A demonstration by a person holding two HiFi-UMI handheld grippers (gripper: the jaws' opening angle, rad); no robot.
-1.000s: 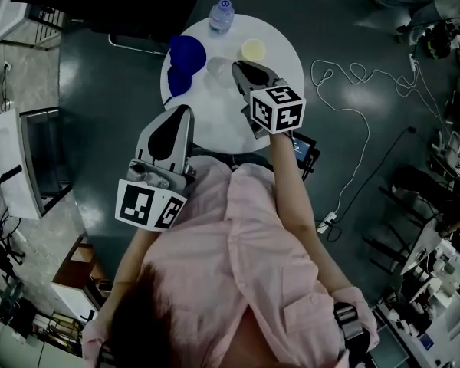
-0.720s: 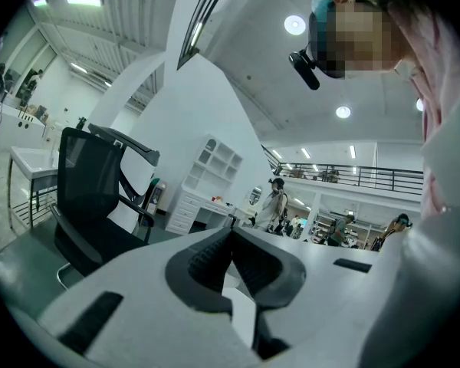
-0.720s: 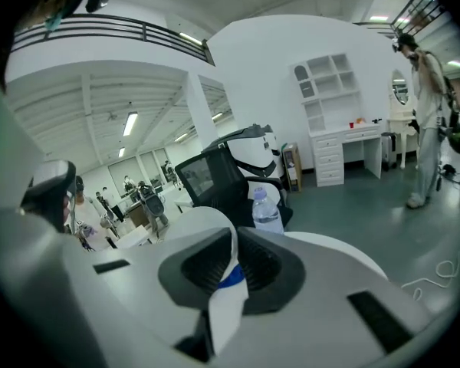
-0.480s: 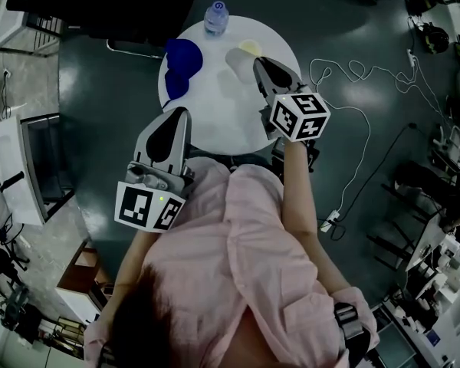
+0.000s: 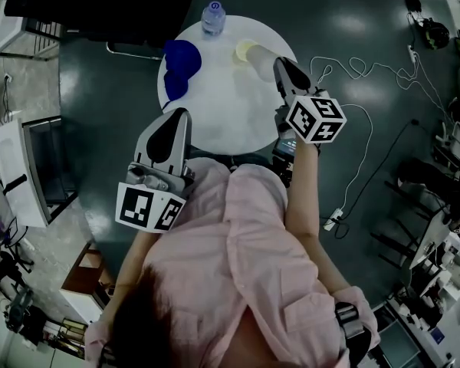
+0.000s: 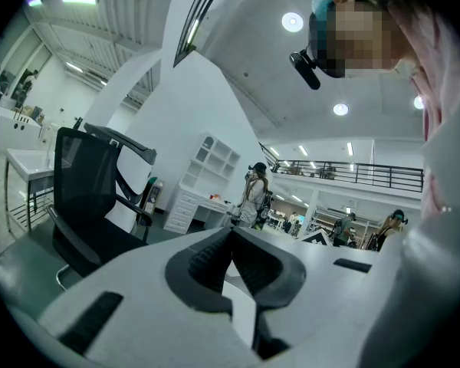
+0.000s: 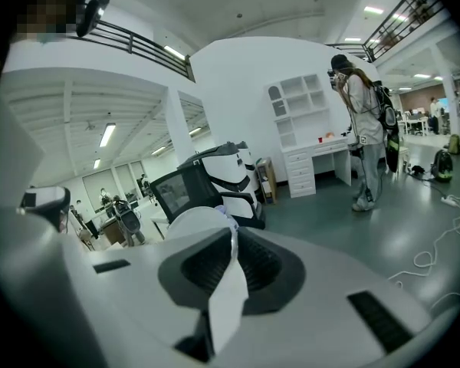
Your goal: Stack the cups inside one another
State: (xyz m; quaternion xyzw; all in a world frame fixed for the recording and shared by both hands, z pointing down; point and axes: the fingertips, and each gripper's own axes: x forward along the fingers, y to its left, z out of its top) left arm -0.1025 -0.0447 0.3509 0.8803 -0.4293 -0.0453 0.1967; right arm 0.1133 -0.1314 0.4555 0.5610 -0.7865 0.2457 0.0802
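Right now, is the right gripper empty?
No, the right gripper is clamped on the wall of a thin white plastic cup.

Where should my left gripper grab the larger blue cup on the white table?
Likely the larger dark blue plastic cup's rim facing the white table's middle, from above: it seems mouth-up, and a smaller blue cup crowds its near side.

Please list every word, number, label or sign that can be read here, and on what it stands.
No readable text anywhere.
Left cube, right cube: black-and-white square markers only, no letters.
Bottle: any label is too small to read.
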